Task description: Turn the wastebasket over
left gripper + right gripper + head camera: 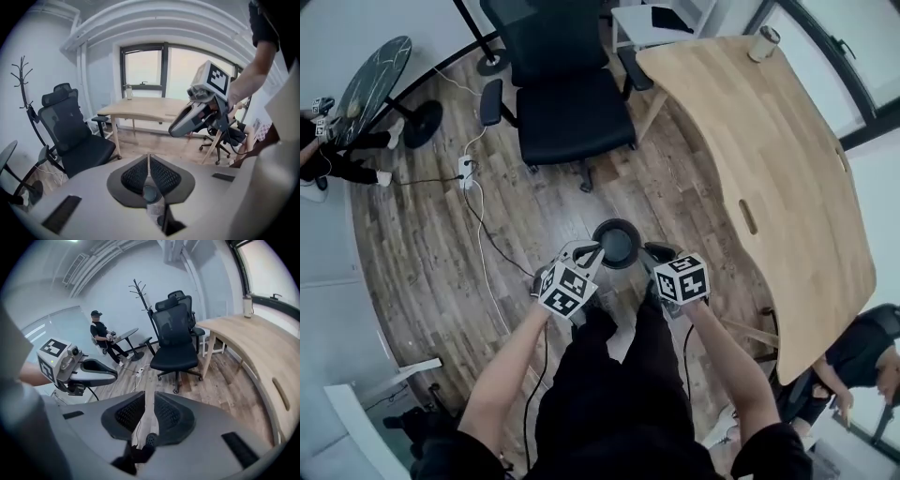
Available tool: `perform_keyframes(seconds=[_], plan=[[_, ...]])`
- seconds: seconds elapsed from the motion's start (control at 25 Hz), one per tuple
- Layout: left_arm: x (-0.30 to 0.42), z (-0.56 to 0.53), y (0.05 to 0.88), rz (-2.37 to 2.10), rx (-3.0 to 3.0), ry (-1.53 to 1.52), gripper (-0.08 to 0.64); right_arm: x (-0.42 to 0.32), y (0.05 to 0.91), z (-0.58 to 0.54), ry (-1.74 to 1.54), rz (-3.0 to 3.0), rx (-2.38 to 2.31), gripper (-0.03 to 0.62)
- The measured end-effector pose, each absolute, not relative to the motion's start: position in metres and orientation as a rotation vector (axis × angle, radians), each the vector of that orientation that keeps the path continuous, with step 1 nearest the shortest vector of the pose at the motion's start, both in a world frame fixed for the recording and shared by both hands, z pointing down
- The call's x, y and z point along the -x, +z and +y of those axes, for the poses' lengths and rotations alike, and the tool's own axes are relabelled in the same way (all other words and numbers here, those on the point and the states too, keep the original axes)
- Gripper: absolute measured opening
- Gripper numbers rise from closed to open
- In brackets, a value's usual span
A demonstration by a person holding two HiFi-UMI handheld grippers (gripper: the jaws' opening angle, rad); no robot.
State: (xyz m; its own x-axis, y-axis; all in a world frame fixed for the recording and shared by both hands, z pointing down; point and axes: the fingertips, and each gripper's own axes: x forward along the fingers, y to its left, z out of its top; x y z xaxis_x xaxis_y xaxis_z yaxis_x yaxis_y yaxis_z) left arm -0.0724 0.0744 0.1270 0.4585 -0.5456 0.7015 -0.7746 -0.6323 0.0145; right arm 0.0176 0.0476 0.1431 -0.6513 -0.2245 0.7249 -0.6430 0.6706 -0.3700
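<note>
The wastebasket [617,242] is a dark round bin standing on the wooden floor just ahead of my legs; I look down on its round end and cannot tell which way up it is. My left gripper [586,253] hangs above its left rim, my right gripper [658,255] above its right rim. In the left gripper view the left gripper [148,161] has its pads together with nothing between them. In the right gripper view the right gripper [148,404] shows a narrow gap with only floor behind it. Neither gripper view shows the wastebasket.
A black office chair [572,103] stands beyond the bin. A curved wooden desk [778,178] with a cup [763,42] runs along the right. A power strip [467,171] and its cable lie on the floor at left. A person [328,150] sits far left by a round table [370,80].
</note>
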Motion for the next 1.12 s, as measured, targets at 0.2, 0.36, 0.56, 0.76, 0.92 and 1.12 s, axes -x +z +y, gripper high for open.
perform_keyframes(seconds=[0.2, 0.36, 0.56, 0.76, 0.92, 1.12], plan=[[0.075, 0.069, 0.064, -1.154, -2.471, 0.838, 0.028, -0.005, 0.079, 0.041, 0.636, -2.349, -0.752, 0.075], [0.068, 0.068, 0.023, -1.183, -2.529, 0.708, 0.023, -0.003, 0.031, 0.04, 0.477, -2.434, -0.814, 0.052], [0.071, 0.066, -0.024, -1.267, -2.541, 0.478, 0.023, 0.001, -0.025, 0.047, 0.349, -2.522, -0.897, 0.046], [0.079, 0.071, -0.059, -1.314, -2.54, 0.32, 0.019, 0.009, -0.069, 0.059, 0.276, -2.621, -0.929, 0.037], [0.091, 0.069, -0.078, -1.351, -2.546, 0.262, 0.017, 0.015, -0.095, 0.059, 0.321, -2.685, -0.963, 0.034], [0.111, 0.069, -0.093, -1.403, -2.519, 0.182, 0.017, 0.017, -0.108, 0.056, 0.365, -2.715, -1.012, 0.032]])
